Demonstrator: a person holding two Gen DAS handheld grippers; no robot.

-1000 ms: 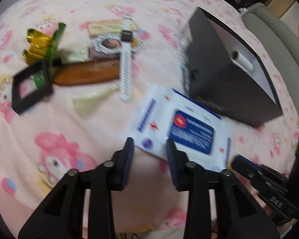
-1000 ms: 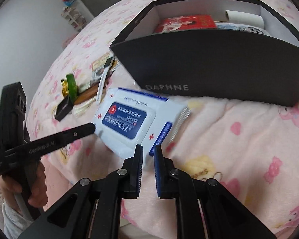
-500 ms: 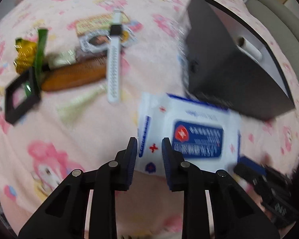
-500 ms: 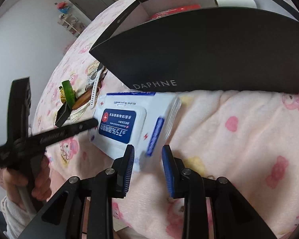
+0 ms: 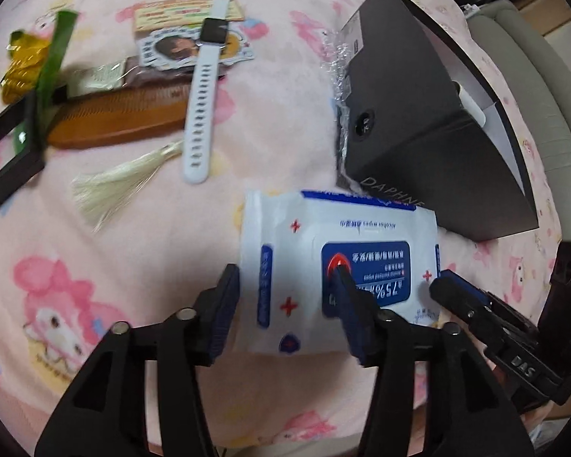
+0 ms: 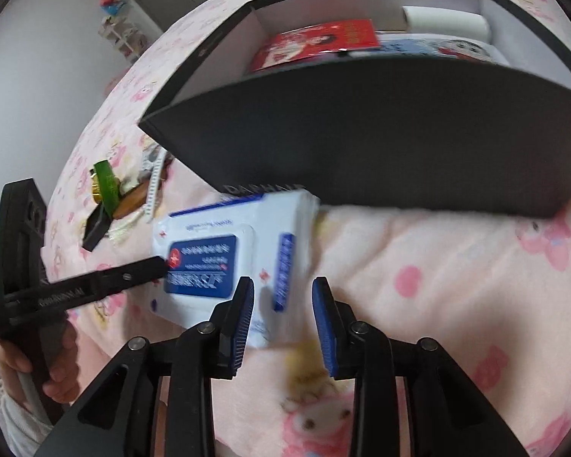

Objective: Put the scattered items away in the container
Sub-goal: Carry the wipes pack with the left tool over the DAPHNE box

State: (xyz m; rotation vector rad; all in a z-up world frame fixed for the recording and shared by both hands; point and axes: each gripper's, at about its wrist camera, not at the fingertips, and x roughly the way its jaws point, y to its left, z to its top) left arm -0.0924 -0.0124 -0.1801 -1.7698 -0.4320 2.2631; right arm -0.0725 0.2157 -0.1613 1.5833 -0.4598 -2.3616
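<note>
A white and blue pack of alcohol wipes [image 5: 338, 266] lies on the pink blanket against the black DAPHNE box [image 5: 430, 122]. My left gripper [image 5: 285, 297] is open with its jaws straddling the pack's near left end. My right gripper [image 6: 281, 304] is open, its jaws on either side of the pack's [image 6: 232, 259] near right corner. The box [image 6: 361, 144] holds a red packet [image 6: 316, 42], a white roll [image 6: 445, 23] and a blue printed item. The right gripper shows at the lower right of the left wrist view [image 5: 476, 312].
Scattered on the blanket to the left: a white smartwatch [image 5: 205, 83], a wooden comb [image 5: 118, 122] with a cream tassel [image 5: 114, 186], a black square frame [image 5: 7, 152], a green and gold wrapper [image 5: 38, 61] and printed cards [image 5: 186, 34]. A grey chair edge [image 5: 533, 87] lies beyond the box.
Both grippers have opened wider and closed in on the wipes pack. The pack has slid up against the box.
</note>
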